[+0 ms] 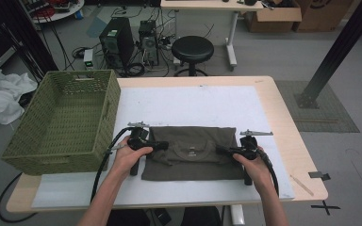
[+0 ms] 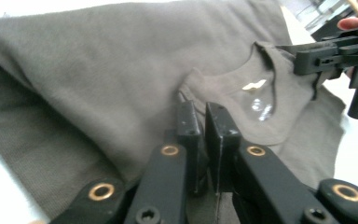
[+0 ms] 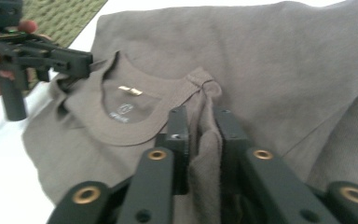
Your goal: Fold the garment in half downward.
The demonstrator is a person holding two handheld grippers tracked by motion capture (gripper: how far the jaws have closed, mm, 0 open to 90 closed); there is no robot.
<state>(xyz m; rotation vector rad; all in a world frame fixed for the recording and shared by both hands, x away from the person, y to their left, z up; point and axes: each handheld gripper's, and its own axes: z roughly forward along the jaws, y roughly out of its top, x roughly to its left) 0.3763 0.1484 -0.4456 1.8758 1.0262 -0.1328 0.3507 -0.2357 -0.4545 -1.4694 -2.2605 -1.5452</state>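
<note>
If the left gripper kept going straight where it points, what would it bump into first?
Probably the right gripper. The left gripper, shut on the olive shirt, points across the collar at it; how level it aims is unclear.

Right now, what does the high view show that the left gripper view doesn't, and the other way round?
High view alone: the green woven basket beside the folded shirt, the black round stool behind the wooden table, and both forearms. Left gripper view alone: the left gripper with its black jaws pinching a fold of cloth by the collar, and the printed neck label. Both share the olive-brown cotton T-shirt and the right gripper at the collar's other side.
</note>
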